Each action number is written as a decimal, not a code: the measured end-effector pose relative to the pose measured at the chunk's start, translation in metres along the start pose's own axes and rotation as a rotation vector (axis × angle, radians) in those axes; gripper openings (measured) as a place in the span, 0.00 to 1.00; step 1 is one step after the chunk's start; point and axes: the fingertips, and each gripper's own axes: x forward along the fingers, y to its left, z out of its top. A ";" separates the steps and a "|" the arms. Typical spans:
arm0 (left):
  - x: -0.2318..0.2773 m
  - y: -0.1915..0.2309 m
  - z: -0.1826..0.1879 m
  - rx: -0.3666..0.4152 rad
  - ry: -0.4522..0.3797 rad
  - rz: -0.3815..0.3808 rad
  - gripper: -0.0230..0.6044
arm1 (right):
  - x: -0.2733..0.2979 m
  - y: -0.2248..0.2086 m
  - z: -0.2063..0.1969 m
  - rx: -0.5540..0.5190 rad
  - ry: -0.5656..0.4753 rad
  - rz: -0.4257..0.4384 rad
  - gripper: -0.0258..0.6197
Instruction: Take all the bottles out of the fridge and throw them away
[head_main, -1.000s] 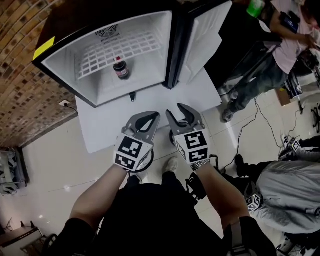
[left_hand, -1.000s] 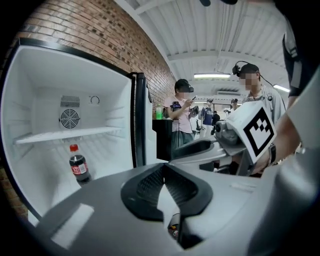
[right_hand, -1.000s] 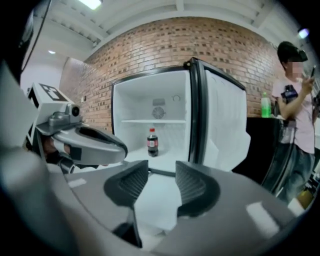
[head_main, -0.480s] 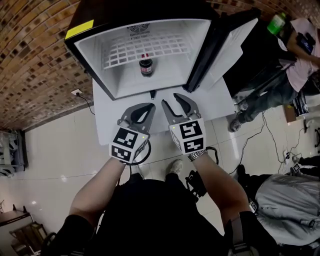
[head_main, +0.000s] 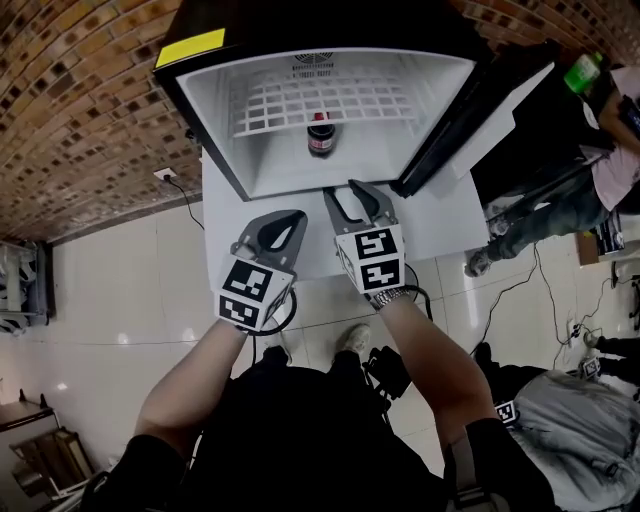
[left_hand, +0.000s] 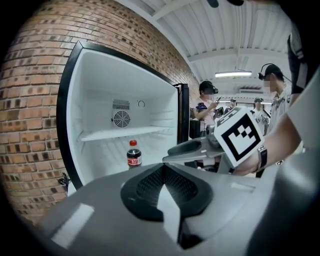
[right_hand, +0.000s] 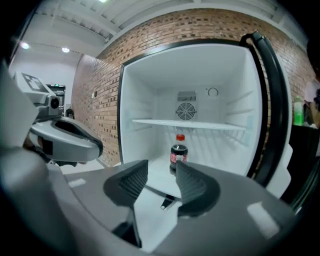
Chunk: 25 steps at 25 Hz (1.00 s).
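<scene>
Head view
Stage: judging by the layout, the task is at its start or at its last bottle. Both grippers hang just in front of the open fridge (head_main: 225, 120) and neither holds anything.
Done: no removed bottle and no bin show in any view, so how many have been thrown away cannot be told.
Left: one dark bottle (head_main: 320, 135) with a red cap has yet to be taken out and thrown away.
Fridge contents: the bottle stands upright on the fridge floor, near the middle and below the wire shelf (head_main: 300, 100). The shelf is bare.
Door: the fridge door (head_main: 470, 130) is swung wide to the right.
Support: the fridge sits on a white platform (head_main: 440, 215).
Left gripper (head_main: 283, 222): over the platform's front part, further from the bottle than the other gripper.
Right gripper (head_main: 345, 192): at the fridge's front edge, pointing at the bottle but well short of it.

Left gripper view
Jaws: the pads meet with nothing between them.
Bottle: upright on the fridge floor, ahead and a little left of the jaws.
Other compartments: the shelf and the rest of the interior look empty.

Right gripper view
Jaws: apart by about half their reach, with nothing between them.
Bottle: seen just past the jaws, close to the line of the gap but a little toward the right jaw, and clearly beyond the pads.
Outside the fridge: a green bottle (right_hand: 299, 112) stands beyond the door at the right edge.
Next move, as a judgement: the right gripper looks set to reach in for the bottle.
</scene>
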 end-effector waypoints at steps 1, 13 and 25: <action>0.000 0.003 -0.001 0.002 0.002 0.000 0.04 | 0.006 -0.001 -0.001 -0.001 0.004 -0.001 0.31; 0.006 0.045 -0.010 -0.011 0.026 0.031 0.04 | 0.081 -0.019 -0.015 0.013 0.049 -0.024 0.38; 0.013 0.072 -0.026 -0.016 0.065 0.052 0.04 | 0.147 -0.046 -0.028 0.023 0.078 -0.054 0.52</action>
